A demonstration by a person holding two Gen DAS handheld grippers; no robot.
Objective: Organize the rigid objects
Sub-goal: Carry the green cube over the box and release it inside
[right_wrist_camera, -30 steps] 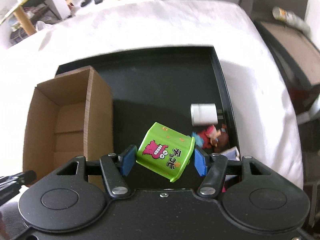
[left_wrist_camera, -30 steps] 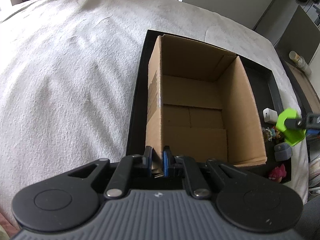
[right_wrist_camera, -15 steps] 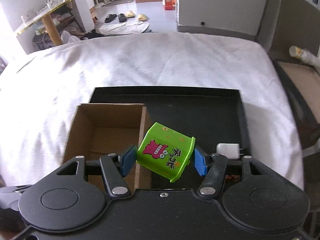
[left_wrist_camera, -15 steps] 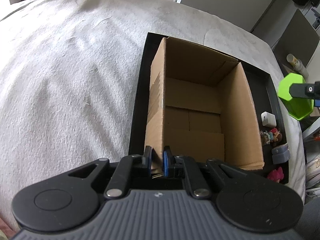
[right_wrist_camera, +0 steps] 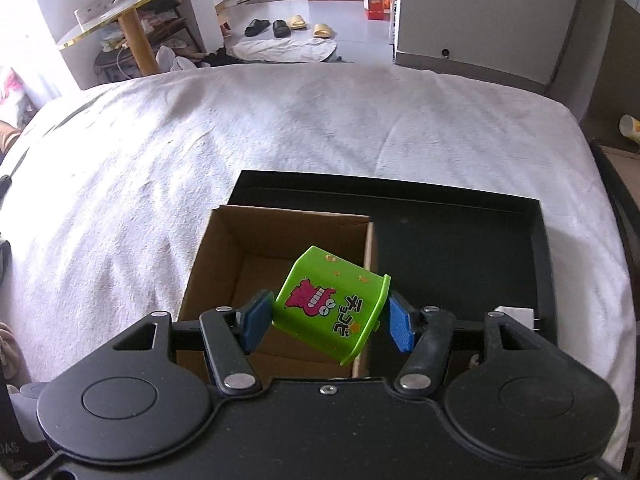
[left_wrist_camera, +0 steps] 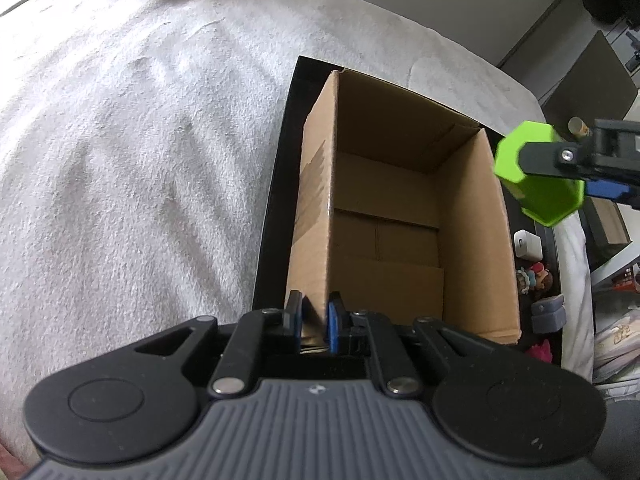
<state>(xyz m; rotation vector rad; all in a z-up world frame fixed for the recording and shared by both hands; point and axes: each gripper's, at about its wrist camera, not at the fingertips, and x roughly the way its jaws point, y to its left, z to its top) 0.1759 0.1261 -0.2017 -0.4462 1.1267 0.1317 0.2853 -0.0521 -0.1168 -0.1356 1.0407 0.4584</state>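
Note:
An open cardboard box [left_wrist_camera: 404, 216] stands in a black tray [left_wrist_camera: 276, 184] on a white bedspread. My left gripper [left_wrist_camera: 314, 322] is shut on the near left wall of the box. My right gripper [right_wrist_camera: 328, 318] is shut on a green plastic container [right_wrist_camera: 332, 304] with a pink cartoon print, tilted, held in the air over the right wall of the cardboard box [right_wrist_camera: 248, 256]. In the left wrist view the green container [left_wrist_camera: 536, 184] hangs to the right of the box, above its rim. Nothing lies inside the box.
On the tray [right_wrist_camera: 460, 248] right of the box lie a white charger [left_wrist_camera: 528, 244], a small doll figure [left_wrist_camera: 534, 276], a grey block [left_wrist_camera: 548, 314] and a pink toy [left_wrist_camera: 540, 350]. The bedspread [right_wrist_camera: 280, 128] spreads wide around. Slippers and furniture stand on the floor beyond.
My right gripper has carried the green container up and leftward, from above the tray's small objects to over the box's right wall. My left gripper has kept its hold on the box.

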